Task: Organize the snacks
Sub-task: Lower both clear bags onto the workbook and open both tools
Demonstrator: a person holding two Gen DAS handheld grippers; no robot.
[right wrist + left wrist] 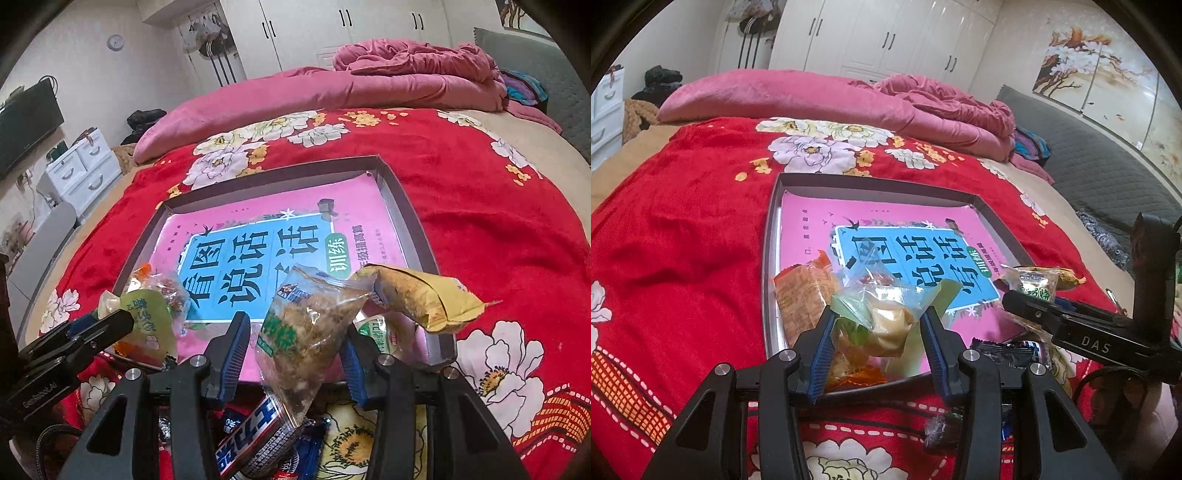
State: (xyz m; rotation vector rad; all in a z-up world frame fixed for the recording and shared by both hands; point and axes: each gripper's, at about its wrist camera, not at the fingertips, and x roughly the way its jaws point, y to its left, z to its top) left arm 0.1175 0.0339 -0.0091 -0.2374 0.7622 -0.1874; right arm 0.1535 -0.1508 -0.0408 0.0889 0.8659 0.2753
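A shallow grey tray [772,236] lined with a pink and blue book cover lies on the red floral bedspread. My left gripper [877,325] is shut on a clear-and-green pastry packet [886,317] over the tray's near left corner, above an orange snack packet [801,295]. My right gripper [295,336] is shut on a clear packet of brown crumbly snack [310,325] over the tray's near edge [417,236]. A yellow packet [424,295] and a green-white packet [380,332] lie in the tray's near right corner.
Loose snacks lie on the bedspread in front of the tray, among them a blue-and-white bar [255,432] and dark wrappers [1004,350]. A pink quilt [820,96] is heaped at the far side. White wardrobes [886,33] stand behind.
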